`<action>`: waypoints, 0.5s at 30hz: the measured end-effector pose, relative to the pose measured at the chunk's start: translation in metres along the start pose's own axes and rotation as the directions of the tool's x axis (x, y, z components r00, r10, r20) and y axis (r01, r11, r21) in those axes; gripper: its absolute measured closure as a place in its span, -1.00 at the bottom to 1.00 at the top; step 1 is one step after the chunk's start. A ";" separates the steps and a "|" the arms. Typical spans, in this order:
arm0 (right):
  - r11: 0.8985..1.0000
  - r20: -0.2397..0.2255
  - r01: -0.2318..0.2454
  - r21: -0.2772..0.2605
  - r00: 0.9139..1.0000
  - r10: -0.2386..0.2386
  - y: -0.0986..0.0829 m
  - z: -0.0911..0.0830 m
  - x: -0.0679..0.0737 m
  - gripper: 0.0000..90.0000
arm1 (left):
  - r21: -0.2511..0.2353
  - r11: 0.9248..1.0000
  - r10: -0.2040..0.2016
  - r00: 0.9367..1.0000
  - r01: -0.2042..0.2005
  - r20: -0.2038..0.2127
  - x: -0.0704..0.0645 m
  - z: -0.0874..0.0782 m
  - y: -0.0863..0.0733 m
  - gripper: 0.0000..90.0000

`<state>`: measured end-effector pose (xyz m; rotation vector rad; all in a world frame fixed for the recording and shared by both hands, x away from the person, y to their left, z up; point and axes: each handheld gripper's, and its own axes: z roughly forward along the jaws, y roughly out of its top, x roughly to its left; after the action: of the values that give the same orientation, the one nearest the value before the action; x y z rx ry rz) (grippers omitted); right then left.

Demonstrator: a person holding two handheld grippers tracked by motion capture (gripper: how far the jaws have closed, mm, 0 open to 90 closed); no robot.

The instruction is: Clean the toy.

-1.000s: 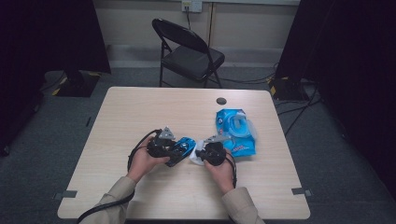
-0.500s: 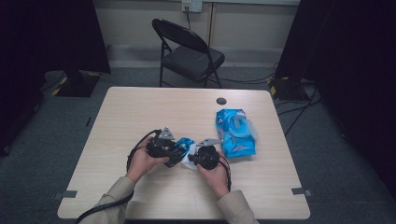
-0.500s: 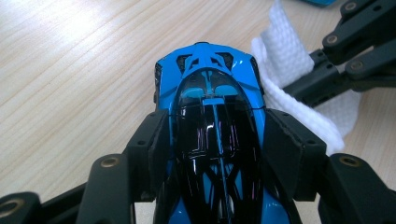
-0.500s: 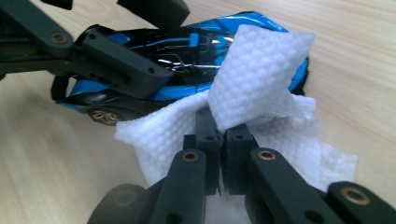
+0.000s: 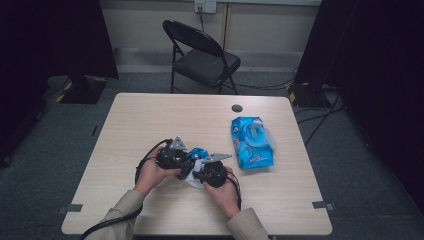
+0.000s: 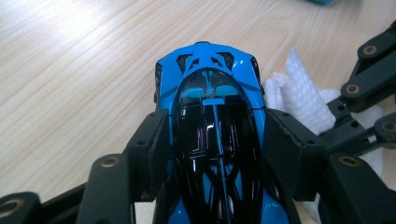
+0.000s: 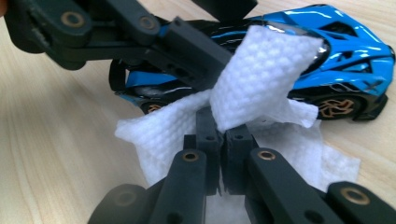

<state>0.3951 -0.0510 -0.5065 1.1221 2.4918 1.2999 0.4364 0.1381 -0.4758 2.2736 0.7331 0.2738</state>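
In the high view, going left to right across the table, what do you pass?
Left tongs holding the blue toy car → right tongs pinching the white wipe → blue wipes pack.

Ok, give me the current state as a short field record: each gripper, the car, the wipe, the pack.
left gripper: shut on toy car, jaws on its two sides
right gripper: shut on wipe
toy car: blue and black, wheels on table
wipe: white, draped against car's side
wipes pack: blue, flat on table, to the right of the grippers
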 end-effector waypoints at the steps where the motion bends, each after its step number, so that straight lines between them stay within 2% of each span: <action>1: 1.000 -0.004 0.005 0.002 1.000 -0.005 0.000 0.000 0.001 0.95 | 0.000 1.000 0.000 1.000 0.000 0.000 0.000 0.000 0.000 -0.06; 10: 1.000 -0.047 0.017 0.008 0.999 -0.017 -0.001 0.003 0.009 0.95 | 0.006 1.000 -0.001 1.000 0.001 -0.003 -0.001 0.000 0.001 -0.06; 15: 1.000 -0.062 -0.001 0.008 0.998 0.001 -0.002 0.004 0.012 0.96 | 0.007 1.000 0.000 1.000 0.000 -0.003 -0.001 0.000 0.001 -0.06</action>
<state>0.3876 -0.0411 -0.5077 1.1018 2.5426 1.3460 0.4359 0.1375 -0.4751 2.2806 0.7368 0.2753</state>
